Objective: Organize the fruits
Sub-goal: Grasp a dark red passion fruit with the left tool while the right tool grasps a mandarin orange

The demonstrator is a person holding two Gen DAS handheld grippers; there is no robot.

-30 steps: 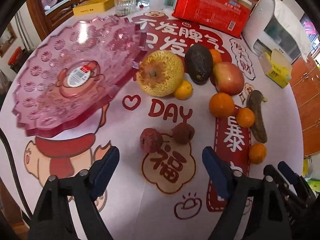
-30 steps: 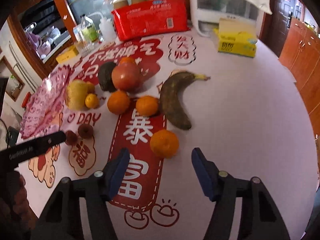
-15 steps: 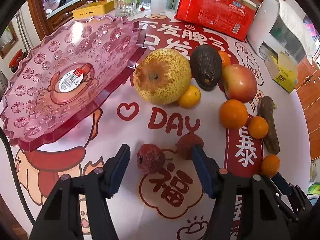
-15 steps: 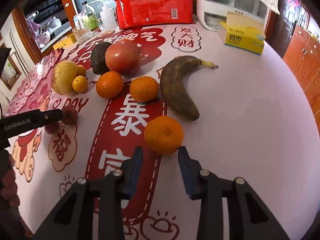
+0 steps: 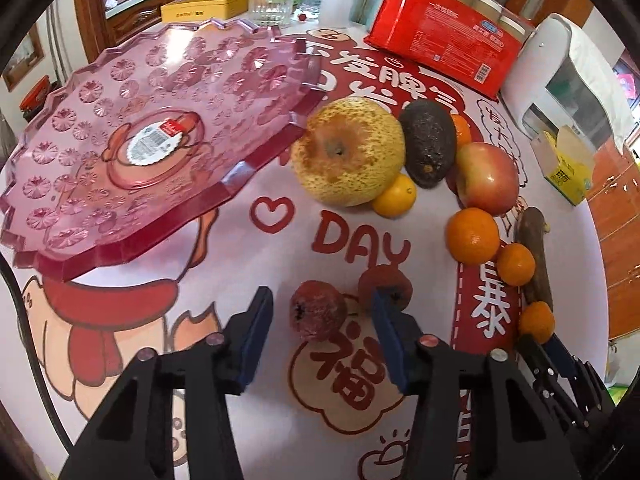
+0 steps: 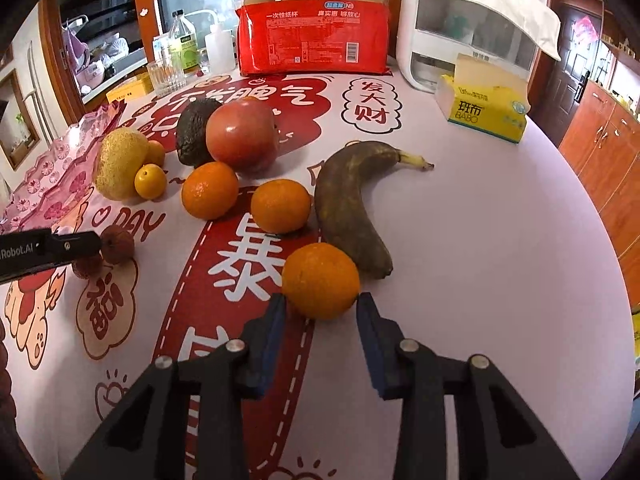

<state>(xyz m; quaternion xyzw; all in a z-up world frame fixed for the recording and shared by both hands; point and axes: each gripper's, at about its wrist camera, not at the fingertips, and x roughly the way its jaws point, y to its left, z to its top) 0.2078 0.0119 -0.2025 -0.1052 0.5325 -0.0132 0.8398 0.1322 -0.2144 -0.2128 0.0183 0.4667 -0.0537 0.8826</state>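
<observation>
Near lychee (image 5: 318, 311): dull red, rough and wrinkled skin, dark spot at the stem end; between the two blue pads, touching neither.
Second lychee (image 5: 385, 285): just right of the first and a little farther, browner; partly hidden behind the right pad.
Left gripper (image 5: 320, 322): jaws released, spread wide around the near lychee, low over the surface.
Near orange (image 6: 321, 280): bright, round, finely pitted skin; just beyond the pad tips, slightly into the gap.
Right gripper (image 6: 321, 314): jaws released, gap about as wide as the near orange; contact with the fruit cannot be told.
Banana (image 6: 352, 204): very dark brown, only the stem yellow; just right of the near orange.
Other fruit: two more oranges (image 6: 209, 190), one red apple (image 6: 243, 134), one dark avocado (image 6: 193, 132), one speckled yellow pear (image 5: 347, 151), a small yellow citrus (image 5: 394, 196) touching the pear.
Pink plate (image 5: 100, 200): transparent, scalloped rim, flower pattern, label in the middle; far left, its rim close to the pear.
Surface (image 6: 500, 260): pale cloth printed with red Chinese characters, "DAY", a heart and a cartoon figure.
Far edge: red pack of paper cups (image 6: 314, 46), white appliance (image 6: 452, 28), yellow tissue box (image 6: 482, 100), drinking glass (image 5: 273, 5), bottles.
Room: wooden cabinets at right, a dark door far right.
</observation>
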